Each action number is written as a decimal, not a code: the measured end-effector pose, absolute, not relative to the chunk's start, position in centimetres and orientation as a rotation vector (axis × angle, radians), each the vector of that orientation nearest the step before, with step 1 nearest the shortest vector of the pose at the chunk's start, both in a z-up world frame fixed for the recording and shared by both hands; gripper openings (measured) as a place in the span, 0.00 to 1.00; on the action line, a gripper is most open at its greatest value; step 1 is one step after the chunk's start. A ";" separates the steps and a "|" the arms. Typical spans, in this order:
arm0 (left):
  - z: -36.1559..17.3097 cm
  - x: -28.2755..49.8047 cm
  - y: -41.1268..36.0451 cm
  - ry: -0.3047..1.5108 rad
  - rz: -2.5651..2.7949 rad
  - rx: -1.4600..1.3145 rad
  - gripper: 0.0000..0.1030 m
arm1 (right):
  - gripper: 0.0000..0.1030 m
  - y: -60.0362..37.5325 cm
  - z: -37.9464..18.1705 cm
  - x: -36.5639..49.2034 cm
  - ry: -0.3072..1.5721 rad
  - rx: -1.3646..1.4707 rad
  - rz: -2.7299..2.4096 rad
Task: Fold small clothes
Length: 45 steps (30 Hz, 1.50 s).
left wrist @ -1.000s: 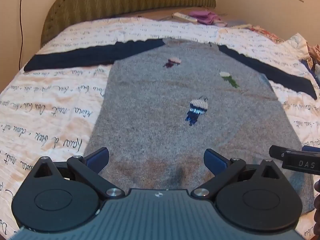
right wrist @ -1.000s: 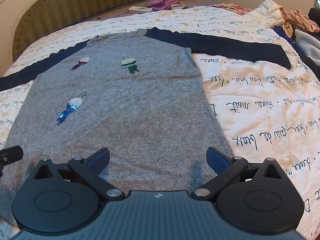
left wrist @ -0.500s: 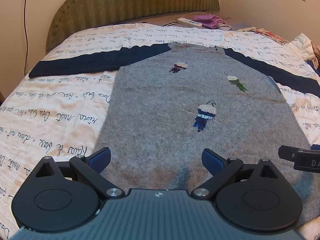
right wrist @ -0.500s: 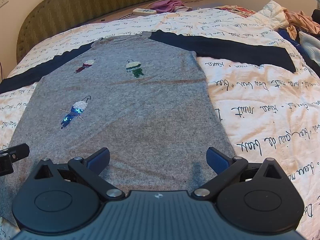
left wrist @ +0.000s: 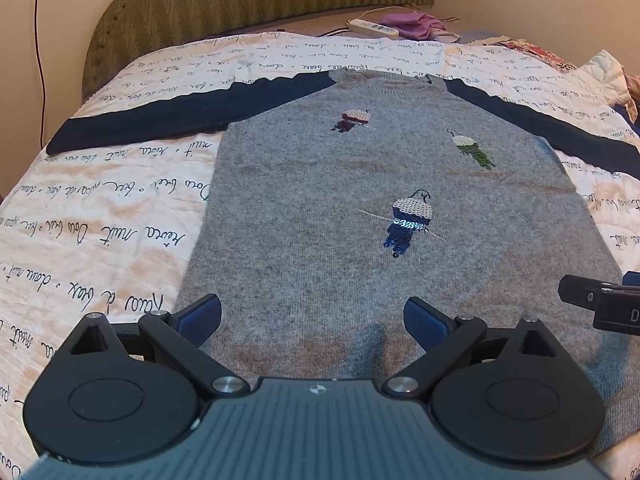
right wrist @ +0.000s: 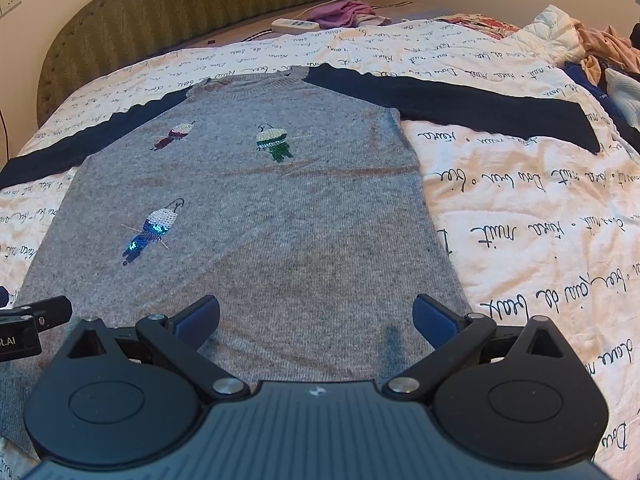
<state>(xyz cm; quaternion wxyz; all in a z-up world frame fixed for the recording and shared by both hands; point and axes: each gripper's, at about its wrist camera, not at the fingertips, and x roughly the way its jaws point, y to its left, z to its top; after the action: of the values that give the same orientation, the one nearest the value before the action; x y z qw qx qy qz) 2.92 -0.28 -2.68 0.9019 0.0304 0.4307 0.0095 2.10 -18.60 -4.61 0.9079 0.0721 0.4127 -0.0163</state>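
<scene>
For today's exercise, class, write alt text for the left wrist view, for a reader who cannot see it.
A grey sweater with navy sleeves and three sequin birds lies flat, face up, on a bedspread printed with script. The open left claw hovers over its hem, empty. The right claw shows at the right edge.

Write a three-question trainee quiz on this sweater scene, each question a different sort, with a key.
1. True or false: the grey sweater lies flat with both navy sleeves spread out.
2. How many sequin birds are on its front? A) two B) three C) four
3. Fill in: the left gripper and right gripper are both ____ above the hem.

Key: 1 true; 2 B, the blue bird, green bird and maroon bird; 3 open.
</scene>
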 end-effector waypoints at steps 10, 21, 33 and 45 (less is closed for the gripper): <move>-3.3 4.9 -0.8 0.918 0.017 0.075 0.97 | 1.00 -19.0 -5.1 4.0 0.865 0.141 -0.026; -4.1 7.7 -1.3 0.943 0.027 0.090 0.97 | 1.00 -19.3 -5.6 6.8 0.873 0.123 -0.006; -4.2 11.0 -2.5 0.948 0.017 0.103 0.98 | 1.00 -20.4 -5.7 9.9 0.864 0.106 -0.004; -4.1 15.2 -5.4 0.924 -0.015 0.123 0.98 | 1.00 -22.0 -5.6 13.2 0.842 0.086 -0.017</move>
<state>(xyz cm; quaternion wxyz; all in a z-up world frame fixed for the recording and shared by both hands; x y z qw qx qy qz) 15.23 -5.45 -4.10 0.8932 0.0593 0.4456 -0.0074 13.17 -22.01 -5.57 0.9116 0.0419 0.4087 -0.0081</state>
